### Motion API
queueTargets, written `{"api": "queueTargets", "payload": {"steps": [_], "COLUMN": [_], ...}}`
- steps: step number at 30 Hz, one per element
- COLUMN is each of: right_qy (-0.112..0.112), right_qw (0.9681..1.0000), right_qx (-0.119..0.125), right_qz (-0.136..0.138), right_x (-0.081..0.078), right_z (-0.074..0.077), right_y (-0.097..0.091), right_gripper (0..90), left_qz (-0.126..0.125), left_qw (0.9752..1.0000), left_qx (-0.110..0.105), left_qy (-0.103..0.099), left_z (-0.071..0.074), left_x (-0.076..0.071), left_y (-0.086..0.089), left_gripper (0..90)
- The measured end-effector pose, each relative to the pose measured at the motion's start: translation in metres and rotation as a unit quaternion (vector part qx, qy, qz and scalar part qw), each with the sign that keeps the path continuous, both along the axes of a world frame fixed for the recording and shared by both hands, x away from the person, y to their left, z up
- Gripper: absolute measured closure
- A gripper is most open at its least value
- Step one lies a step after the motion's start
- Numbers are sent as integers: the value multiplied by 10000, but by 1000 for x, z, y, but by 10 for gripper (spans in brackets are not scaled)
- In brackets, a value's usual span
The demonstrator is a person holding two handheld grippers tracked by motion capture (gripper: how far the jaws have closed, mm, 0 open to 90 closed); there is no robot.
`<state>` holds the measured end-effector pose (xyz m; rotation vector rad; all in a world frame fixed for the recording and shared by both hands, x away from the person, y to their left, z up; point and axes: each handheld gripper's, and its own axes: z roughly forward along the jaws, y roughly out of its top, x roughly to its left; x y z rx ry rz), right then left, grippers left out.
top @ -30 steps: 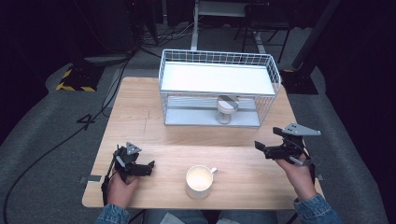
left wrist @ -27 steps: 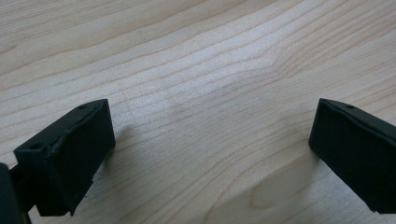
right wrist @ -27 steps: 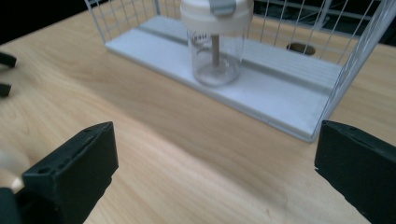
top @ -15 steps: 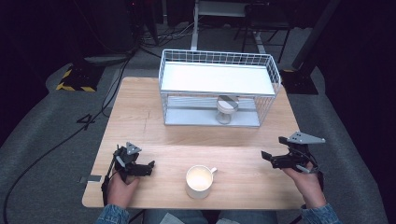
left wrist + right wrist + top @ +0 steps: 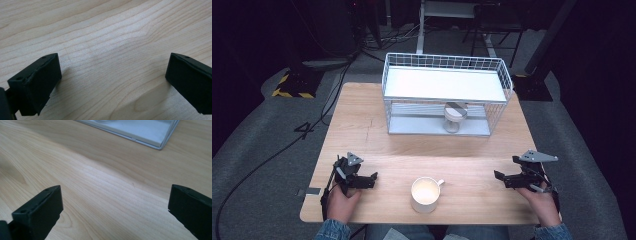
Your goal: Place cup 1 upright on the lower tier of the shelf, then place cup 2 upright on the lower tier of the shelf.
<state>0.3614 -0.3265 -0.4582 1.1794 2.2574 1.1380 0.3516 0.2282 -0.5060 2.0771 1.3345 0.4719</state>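
Resting low on the desk (image 5: 377, 135), left tool (image 5: 371, 179) and right tool (image 5: 500, 177), both released and empty, flank the mug (image 5: 425, 194), likely readying a grab.

The table (image 5: 377, 135) is pale wood with fine darker grain lines. The mug (image 5: 426, 194) is cream-white. The wire rack (image 5: 447, 92) is white, with white shelves, and a grey-and-white cup (image 5: 455, 116) sits inside. Both the left gripper (image 5: 371, 178) and the right gripper (image 5: 498, 177) are black with grey plates. The floor (image 5: 257, 135) is grey, with a yellow-and-black striped block (image 5: 292, 86).
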Motion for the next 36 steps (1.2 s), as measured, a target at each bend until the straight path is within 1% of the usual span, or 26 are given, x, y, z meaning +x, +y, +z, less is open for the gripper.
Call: {"api": "queueTargets", "payload": {"steps": [3,4,5,6,7,8,9,12,13,15,16,20,24,28,29,36], "right_qy": [150,150,211,211,254,254,309,406,406,458,406,318,316,317,316,318], "right_qw": [9998,9998,9996,9996,9992,9992,9987,9978,9978,9966,9967,9974,9974,9974,9974,9974], "right_qx": [-101,-101,-137,-137,-237,-237,-339,-468,-468,-651,-668,-578,-586,-586,-585,-585], "right_qz": [-91,-91,-151,-151,-220,-220,-241,-225,-225,-225,-208,-274,-271,-272,-275,-281], "right_x": [-1,-1,-1,-1,-2,-2,-1,0,0,1,1,3,2,2,2,2], "right_z": [-11,-11,-17,-17,-24,-24,-30,-38,-38,-44,-46,-48,-48,-48,-48,-48], "right_y": [-4,-4,-6,-6,-6,-6,-6,-3,-3,1,1,3,3,3,3,3], "right_gripper": [1,1,1,1,1,1,1,1,1,0,0,0,0,0,0,0], "left_qz": [0,1,0,1,-2,0,1,-1,-2,3,6,-4,-22,-109,-155,-147], "left_qw": [10000,10000,10000,10000,10000,10000,10000,10000,10000,10000,10000,10000,10000,9999,9999,9999], "left_qx": [-1,0,0,0,0,-1,-1,-3,-1,-3,-11,-2,2,-10,36,24], "left_qy": [2,1,1,0,1,2,0,1,2,4,-3,9,11,-3,-10,-12], "left_z": [0,0,0,0,0,0,0,0,0,0,0,0,0,0,0,0], "left_x": [0,0,0,0,0,0,0,0,0,0,0,-1,-1,-2,-2,-2], "left_y": [0,0,0,0,0,0,0,0,0,0,0,1,1,2,3,3], "left_gripper": [8,8,8,8,8,8,8,8,8,8,8,7,7,6,6,6]}}
